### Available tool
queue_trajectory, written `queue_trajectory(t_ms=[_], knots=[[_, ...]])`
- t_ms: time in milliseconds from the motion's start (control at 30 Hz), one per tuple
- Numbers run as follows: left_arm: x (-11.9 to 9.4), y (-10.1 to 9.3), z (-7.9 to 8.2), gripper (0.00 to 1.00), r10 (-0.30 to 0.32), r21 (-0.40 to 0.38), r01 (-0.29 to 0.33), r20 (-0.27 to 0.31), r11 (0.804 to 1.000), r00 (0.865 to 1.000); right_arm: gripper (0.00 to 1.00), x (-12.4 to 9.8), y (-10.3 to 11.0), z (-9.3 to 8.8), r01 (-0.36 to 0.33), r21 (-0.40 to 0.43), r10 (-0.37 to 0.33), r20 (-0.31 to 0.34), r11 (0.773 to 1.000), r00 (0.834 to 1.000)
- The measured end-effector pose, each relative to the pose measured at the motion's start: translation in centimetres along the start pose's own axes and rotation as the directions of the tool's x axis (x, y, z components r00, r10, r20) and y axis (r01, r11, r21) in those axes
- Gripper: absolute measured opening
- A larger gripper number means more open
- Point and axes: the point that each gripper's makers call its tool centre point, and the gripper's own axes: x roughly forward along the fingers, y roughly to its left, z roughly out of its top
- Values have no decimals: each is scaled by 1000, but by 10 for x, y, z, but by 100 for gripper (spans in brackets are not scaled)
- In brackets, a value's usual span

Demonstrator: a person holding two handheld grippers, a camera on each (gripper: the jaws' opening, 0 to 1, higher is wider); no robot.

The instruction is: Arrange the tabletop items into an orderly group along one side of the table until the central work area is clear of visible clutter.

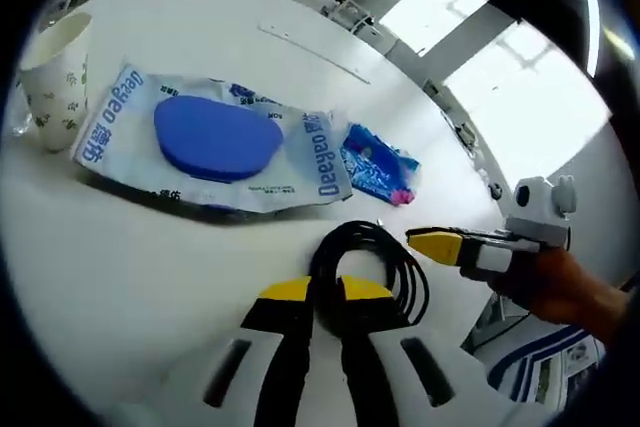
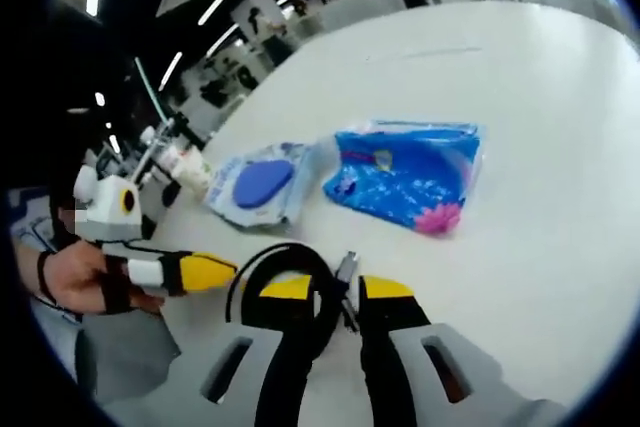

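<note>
**Left gripper on the cable coil, table edge close by**

Your left gripper (image 1: 326, 292) straddles the near rim of the black cable coil (image 1: 385, 257), jaws slightly parted with the strands between them; whether they grip is unclear. Your right gripper (image 2: 338, 289) reaches in beside it, jaws apart around the cable's plug end. You seem mid-pickup on the coil. Next, close firmly and carry it toward the wipes pack (image 1: 215, 142), blue pouch (image 1: 378, 164) and paper cup (image 1: 55, 72) (the table (image 1: 130, 267) edge runs just beyond).

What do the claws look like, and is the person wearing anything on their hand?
Each claw, left claw and right claw, has two black jaws with yellow tips, rising from a pale grey body with dark slots. The hand holding the left claw wears a dark band at the wrist.
</note>
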Motion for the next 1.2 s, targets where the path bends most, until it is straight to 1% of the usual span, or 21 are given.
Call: queue_trajectory(t_ms=[33,67,200,267,367,467,633,700,800,867,933,1000,1033,1200], knots=[[0,0,0,6,-1,-1,1,1,1000,1000,14,-4,-4,6,5,23,-6,25,1000,1000],[-1,0,-1,7,-2,-2,2,2,1000,1000,14,-6,-6,8,10,27,-11,34,1000,999],[-4,-2,-4,8,-10,-4,10,-2,1000,1000,15,-16,-30,19,81,63,-85,70,995,994],[-6,-3,-5,8,-14,-2,14,-2,1000,1000,15,-19,-42,26,121,79,-128,86,989,988],[-9,-4,-4,8,-16,1,16,-1,1000,1000,18,-19,-60,35,191,117,-203,101,974,974],[-12,-1,-4,8,-15,-2,15,3,1000,1000,20,-13,-73,41,228,158,-245,100,961,964],[-17,0,-5,9,-18,-3,18,6,1000,1000,19,2,-78,49,236,183,-256,93,954,962],[-19,2,-4,9,-16,-9,16,10,1000,1000,16,7,-83,50,254,189,-273,83,949,959],[-22,4,-3,9,-15,-19,16,18,1000,1000,10,13,-85,48,254,202,-273,75,946,959],[-23,4,-2,9,-17,-21,17,20,1000,1000,6,13,-87,43,264,178,-276,46,948,960],[-24,5,-2,9,-20,-26,20,22,999,1000,1,13,-91,44,266,151,-277,55,952,959],[-24,6,-3,9,-23,-43,25,27,999,999,1,11,-90,43,253,123,-261,52,960,964],[-24,8,-4,9,-23,-49,24,28,998,999,1,9,-92,40,253,91,-258,39,963,965],[-24,14,-5,8,-16,-71,18,27,997,1000,1,1,-96,37,242,55,-244,37,969,969]])
